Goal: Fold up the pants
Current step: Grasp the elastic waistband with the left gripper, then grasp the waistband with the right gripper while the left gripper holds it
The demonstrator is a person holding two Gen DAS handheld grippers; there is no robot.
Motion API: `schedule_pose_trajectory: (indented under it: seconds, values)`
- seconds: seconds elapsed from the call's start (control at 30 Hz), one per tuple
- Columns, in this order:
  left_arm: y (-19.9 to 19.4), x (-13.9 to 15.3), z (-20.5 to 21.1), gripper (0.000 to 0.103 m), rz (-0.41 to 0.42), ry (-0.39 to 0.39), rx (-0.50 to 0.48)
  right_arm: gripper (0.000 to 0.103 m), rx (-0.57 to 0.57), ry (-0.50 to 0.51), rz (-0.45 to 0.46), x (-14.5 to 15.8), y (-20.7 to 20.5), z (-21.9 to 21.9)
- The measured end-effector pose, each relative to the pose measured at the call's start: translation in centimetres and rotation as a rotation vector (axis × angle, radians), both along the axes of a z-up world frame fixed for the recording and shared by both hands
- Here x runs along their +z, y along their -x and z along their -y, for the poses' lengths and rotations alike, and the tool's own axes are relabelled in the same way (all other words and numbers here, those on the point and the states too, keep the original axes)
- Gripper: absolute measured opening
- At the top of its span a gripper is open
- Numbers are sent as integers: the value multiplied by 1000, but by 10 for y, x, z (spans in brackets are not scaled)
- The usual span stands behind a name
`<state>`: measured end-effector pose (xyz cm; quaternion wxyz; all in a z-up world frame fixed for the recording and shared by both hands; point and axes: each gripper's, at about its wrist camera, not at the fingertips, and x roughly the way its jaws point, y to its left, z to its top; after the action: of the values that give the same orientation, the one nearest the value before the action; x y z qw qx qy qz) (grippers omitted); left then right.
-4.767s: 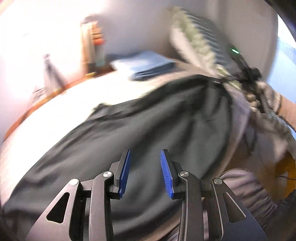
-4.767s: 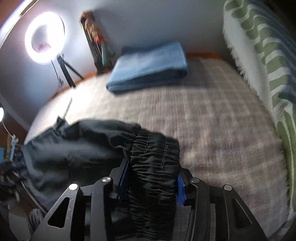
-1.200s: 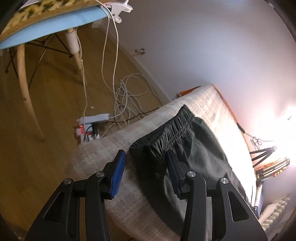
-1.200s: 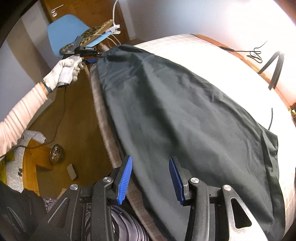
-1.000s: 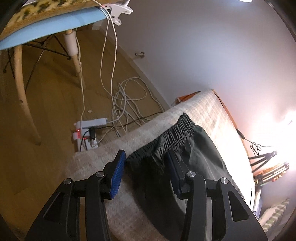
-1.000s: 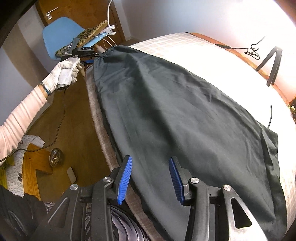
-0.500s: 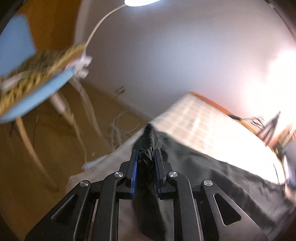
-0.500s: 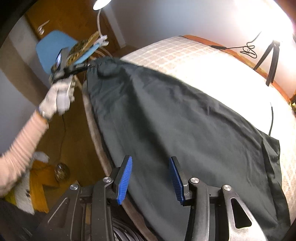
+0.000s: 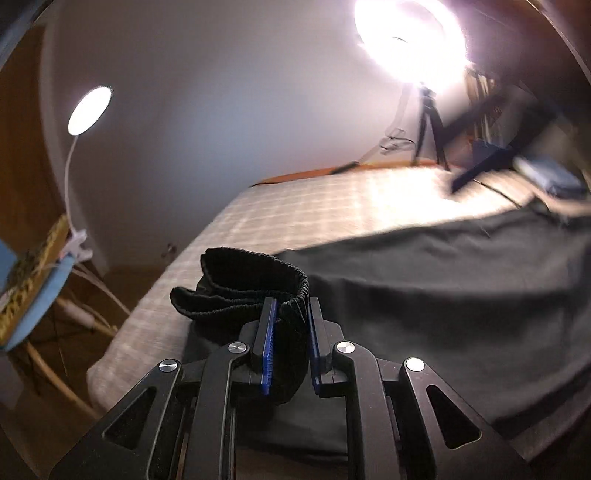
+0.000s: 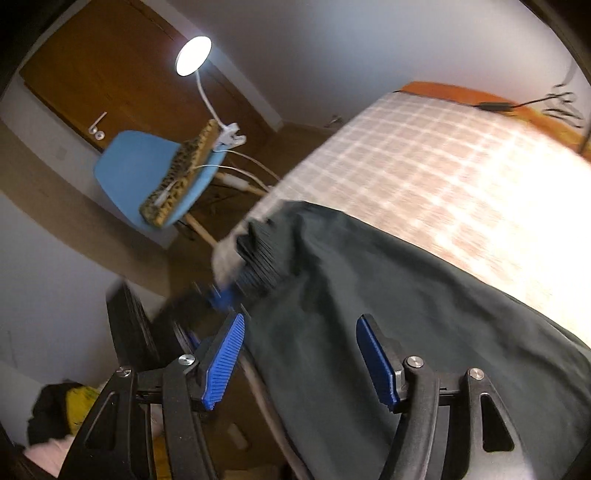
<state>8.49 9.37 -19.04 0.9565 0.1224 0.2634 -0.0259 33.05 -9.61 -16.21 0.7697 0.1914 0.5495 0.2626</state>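
**A:** So where are the pants (image 9: 424,280) atm?

**B:** Spread out on the bed (image 9: 332,199), over the checked blanket, w/ the near edge running along the bed's side. The elastic waistband (image 9: 240,291) is bunched up and lifted off the blanket at the corner nearest the chair.

**A:** And the left tool?

**B:** The left tool (image 9: 290,343) is pressed together on the waistband, w/ black gathered fabric pinched between the blue pads (image 9: 268,343). A loop of the band is seen sticking out to the left of the grip.

**A:** Right tool?

**B:** The right tool (image 10: 299,362) is spread wide, nothing held between the pads (image 10: 223,363). It's hovering over the dark fabric near the bed's edge, and whether it's touching can't be told. The left tool's blue pads are glimpsed further ahead in the right wrist view, but that bit is heavily blurred.

**A:** Anything else around?

**B:** A blue chair (image 10: 144,173) w/ a leopard-print cushion is seen beside the bed, a clip-on lamp (image 10: 194,55) lit above it. A ring light (image 9: 410,33) on a tripod is blazing beyond the bed's far side, and smth blue and folded (image 9: 550,177) lies at the far end, too smeared to be ID'd.
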Motion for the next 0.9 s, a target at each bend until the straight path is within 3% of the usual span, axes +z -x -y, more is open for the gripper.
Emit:
schedule_pose_trajectory:
  seconds: [0.1,0.43,0.57,0.9]
  values:
    - [9,-9,21,14,7,-64,-35,66,44,-19,-9,-8,-20,-26]
    - [21,-22,56,14,48,-238,-94,71,128,98,-84,-44,-52,-78]
    - [21,-27,64,14,56,-272,-110,79,160,144,-76,-43,-53,-90]
    - [20,-30,69,14,52,-281,-123,76,182,421,-93,-60,-54,-120]
